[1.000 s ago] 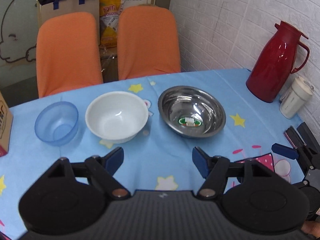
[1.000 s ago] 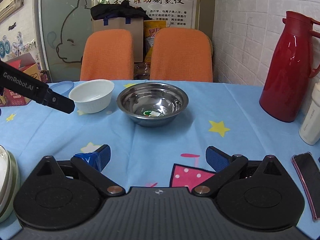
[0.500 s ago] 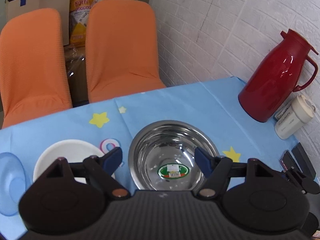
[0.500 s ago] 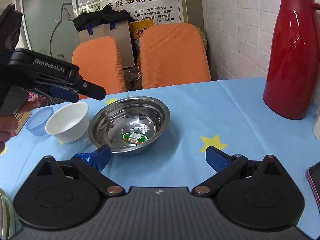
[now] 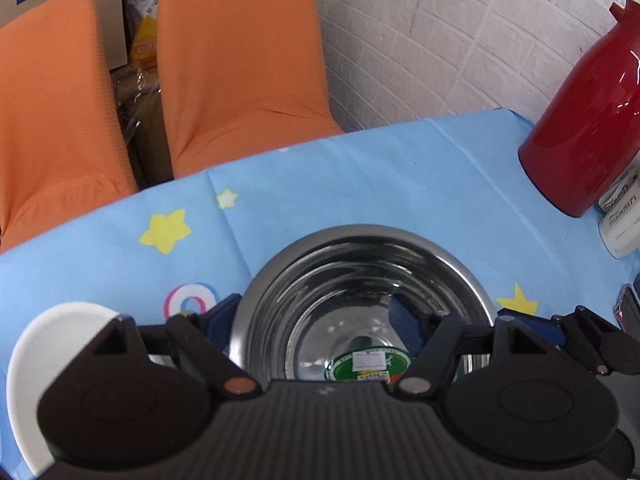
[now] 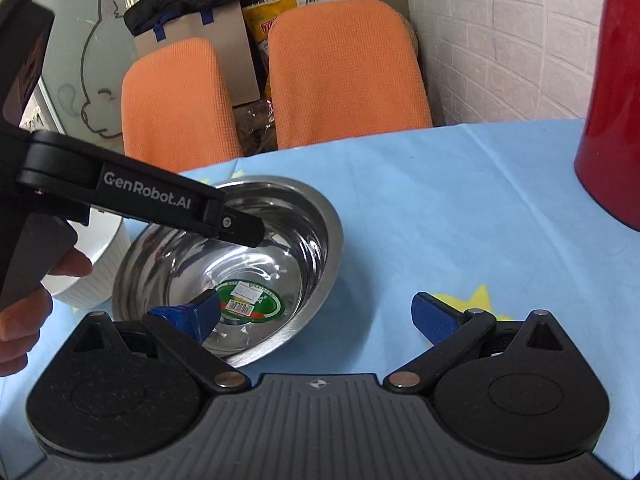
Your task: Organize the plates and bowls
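- Steel is the worry nearest to hand: the shiny round stainless-steel bowl (image 5: 362, 300) sits on the blue star-printed tablecloth (image 5: 360, 168), low in the centre of the left wrist view, with a green label in its bottom.
- Left gripper (image 5: 316, 320) is spread wide, one blue pad outside the bowl's left rim and the other hanging inside it. If it closes like this it would pinch only the thin wall, and I judge the slick metal could slide out or tip.
- Right gripper (image 6: 316, 312) is spread too, holding nothing. Its left pad sits over the bowl's near rim at lower left of its view, the right pad over bare cloth. Both tools crowd one bowl, so a knock between them seems possible.
- White ribbed ceramic bowl (image 5: 52, 352) stands just beside the steel one, at lower left; a sideways drag could bump it.
- Farther off, at the right edge, the tall red thermos jug (image 5: 588, 120) stands by the white brick wall, with a small white cup (image 5: 620, 220) next to it; a wide swing right could topple either.
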A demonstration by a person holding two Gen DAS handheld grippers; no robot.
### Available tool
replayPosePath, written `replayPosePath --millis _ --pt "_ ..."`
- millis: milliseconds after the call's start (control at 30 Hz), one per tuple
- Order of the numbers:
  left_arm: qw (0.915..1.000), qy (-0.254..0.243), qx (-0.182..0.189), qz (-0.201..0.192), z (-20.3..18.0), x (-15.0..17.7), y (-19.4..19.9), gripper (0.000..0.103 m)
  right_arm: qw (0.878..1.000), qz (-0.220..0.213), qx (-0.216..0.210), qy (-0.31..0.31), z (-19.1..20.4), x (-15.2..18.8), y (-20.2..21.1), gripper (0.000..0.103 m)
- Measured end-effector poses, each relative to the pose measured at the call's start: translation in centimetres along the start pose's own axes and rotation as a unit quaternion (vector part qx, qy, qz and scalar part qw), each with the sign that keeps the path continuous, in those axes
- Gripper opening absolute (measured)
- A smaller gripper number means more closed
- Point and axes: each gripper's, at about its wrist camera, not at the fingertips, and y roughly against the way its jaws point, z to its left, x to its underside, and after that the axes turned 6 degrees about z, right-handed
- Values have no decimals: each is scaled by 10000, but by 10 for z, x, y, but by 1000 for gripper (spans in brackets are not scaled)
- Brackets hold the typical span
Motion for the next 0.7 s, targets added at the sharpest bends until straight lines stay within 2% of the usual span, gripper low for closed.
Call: replayPosePath --millis 167,300,600,700 --pt "9999 -126 -92 29 -5 3 -7 71 9999 -44 51 157 5 -1 -6 89" --pt "9998 -173 -31 85 -8 2 -8 71 9993 -52 138 345 13 0 -9 89" --pt "9981 -504 86 329 -24 15 -8 70 9980 193 -278 525 23 5 1 89" --pt "9971 -624 168 399 -27 24 -4 70 9974 171 -207 662 24 9 6 89"
